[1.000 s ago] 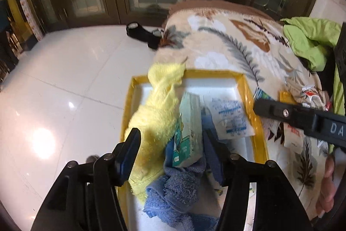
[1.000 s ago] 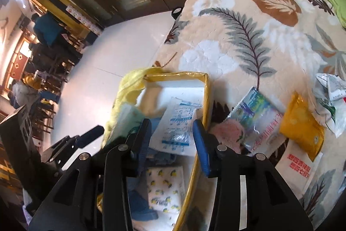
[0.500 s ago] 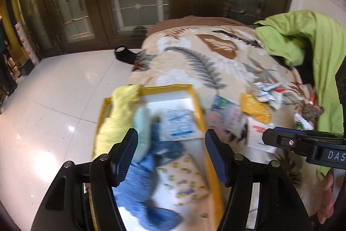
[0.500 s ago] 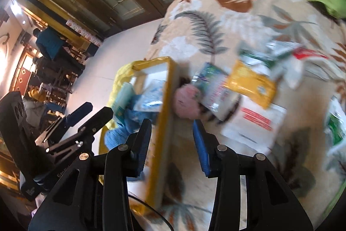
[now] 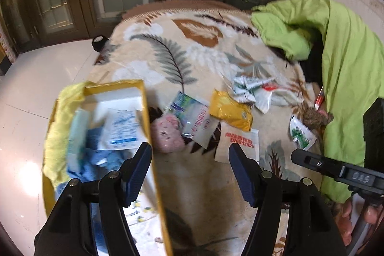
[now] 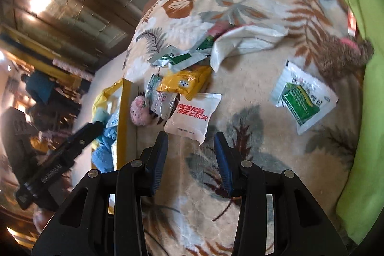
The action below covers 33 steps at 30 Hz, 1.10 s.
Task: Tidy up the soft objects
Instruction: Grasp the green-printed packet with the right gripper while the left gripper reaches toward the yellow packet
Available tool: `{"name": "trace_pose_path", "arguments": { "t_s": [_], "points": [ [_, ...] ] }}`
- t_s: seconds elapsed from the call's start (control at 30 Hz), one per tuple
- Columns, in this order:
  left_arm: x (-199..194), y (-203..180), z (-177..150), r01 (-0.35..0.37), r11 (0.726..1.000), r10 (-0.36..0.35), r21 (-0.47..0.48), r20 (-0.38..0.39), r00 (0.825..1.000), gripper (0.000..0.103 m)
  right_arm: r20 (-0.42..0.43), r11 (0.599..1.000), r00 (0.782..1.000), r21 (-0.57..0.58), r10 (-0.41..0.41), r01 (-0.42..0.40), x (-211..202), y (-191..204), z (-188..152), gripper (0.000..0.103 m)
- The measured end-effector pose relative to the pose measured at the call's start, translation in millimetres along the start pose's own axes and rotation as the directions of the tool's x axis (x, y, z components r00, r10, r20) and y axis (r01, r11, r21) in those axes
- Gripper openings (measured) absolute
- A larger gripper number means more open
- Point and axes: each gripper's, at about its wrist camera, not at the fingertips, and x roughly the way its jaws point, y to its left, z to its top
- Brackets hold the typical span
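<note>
Leaf-print blanket [image 5: 196, 196] below — left claw [image 5: 190, 168] wide, right claw [image 6: 190, 160] narrower, both empty.

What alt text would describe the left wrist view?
An open left hand-held gripper hovers empty over a leaf-patterned blanket strewn with snack packets, beside a yellow-rimmed tray holding cloths. A pink plush toy lies against the tray's outer edge.
</note>
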Motion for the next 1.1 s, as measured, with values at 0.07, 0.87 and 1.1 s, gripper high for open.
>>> {"name": "trace_pose_path", "arguments": {
  "t_s": [0.07, 0.87, 1.1],
  "points": [
    [13, -6, 1, -0.006, 1.0, 0.006, 0.015, -0.029, 1.0, 0.067, -0.004, 1.0, 1.0, 0.008, 0.007, -0.007, 3, -2, 3, 0.043],
    [58, 9, 12, 0.003, 0.999, -0.009, -0.043, -0.137, 0.991, 0.067, 0.002, 0.882, 0.958, -0.39, -0.286, 0.264, 101, 60, 95, 0.033],
    [75, 0, 32, 0.05, 0.994, -0.064, -0.1, -0.149, 0.987, 0.067, 0.021, 0.977, 0.994, -0.184, -0.109, 0.111, 47, 15, 91, 0.032]
  ]
}}
